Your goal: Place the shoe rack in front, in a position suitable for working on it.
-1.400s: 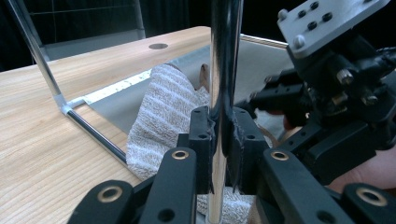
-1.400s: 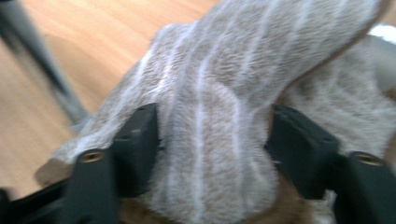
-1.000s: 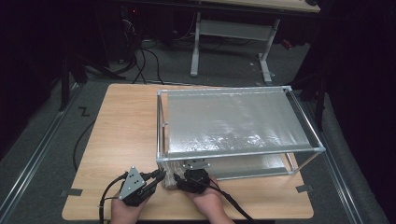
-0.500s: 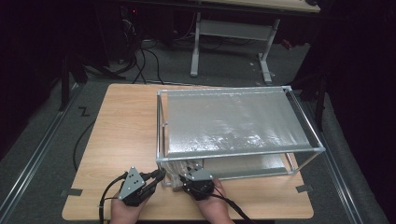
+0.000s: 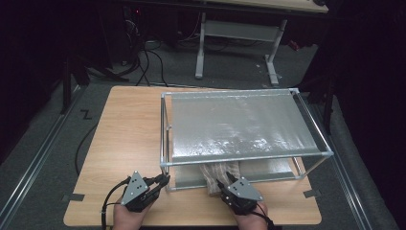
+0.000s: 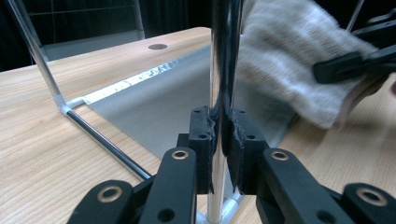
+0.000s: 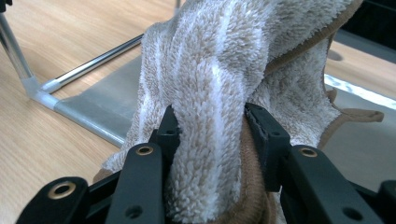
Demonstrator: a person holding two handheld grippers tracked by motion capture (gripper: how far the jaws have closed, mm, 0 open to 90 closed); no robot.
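A beige and white striped towel point(image 5: 219, 171) bulges out from under the front of a chrome tube frame point(image 5: 164, 139) with a silver sheet shelf point(image 5: 239, 124). My right gripper point(image 5: 220, 184) is shut on the towel point(image 7: 219, 79), its jaws having closed on it within the last second; the thick pile fills the gap of the right gripper point(image 7: 212, 133). My left gripper point(image 5: 163, 180) is shut on the frame's front left upright post point(image 6: 223, 56), pinched tight in the left gripper point(image 6: 220, 128). The towel point(image 6: 285, 70) hangs just beyond that post.
The frame stands on a wooden table point(image 5: 124, 134), with a silver sheet point(image 6: 159, 107) lying flat on its bottom level. The left part of the table is bare wood. Cables and a metal stand point(image 5: 234, 33) are on the floor beyond the far edge.
My right gripper has moved to the right along the frame's front and a little toward the table's near edge, the towel coming with it. The left gripper keeps still on the post.
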